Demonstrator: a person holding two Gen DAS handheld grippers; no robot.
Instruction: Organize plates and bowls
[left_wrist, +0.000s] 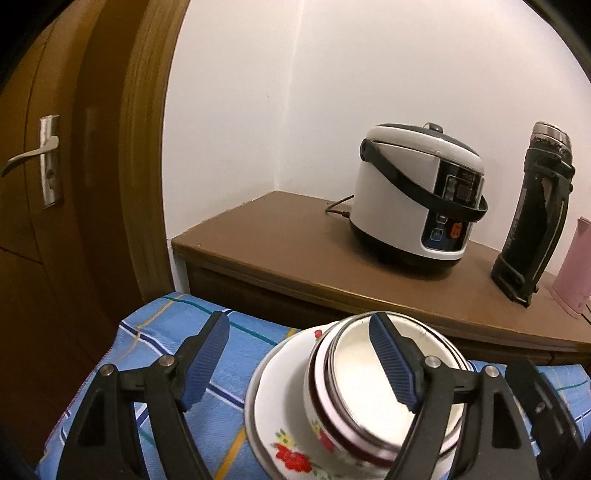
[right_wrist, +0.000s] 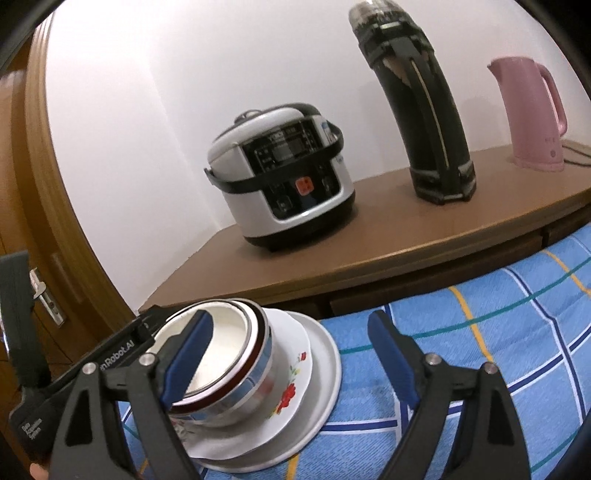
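A stack of dishes sits on the blue checked cloth (left_wrist: 166, 332): white plates with a red flower pattern (left_wrist: 291, 458) at the bottom and nested bowls (left_wrist: 354, 376) with steel and dark red rims on top. The stack shows in the right wrist view too, the bowls (right_wrist: 225, 343) on the flowered plate (right_wrist: 291, 369). My left gripper (left_wrist: 299, 354) is open and empty, its right finger over the bowls. My right gripper (right_wrist: 291, 354) is open and empty, its left finger over the bowls. The left gripper's body (right_wrist: 92, 362) shows at the left of the right wrist view.
A brown wooden cabinet top (left_wrist: 280, 236) behind the cloth carries a white and black rice cooker (left_wrist: 417, 195), a black thermos (left_wrist: 535, 218) and a pink kettle (right_wrist: 532, 114). A brown door with a metal handle (left_wrist: 40, 158) stands at the left.
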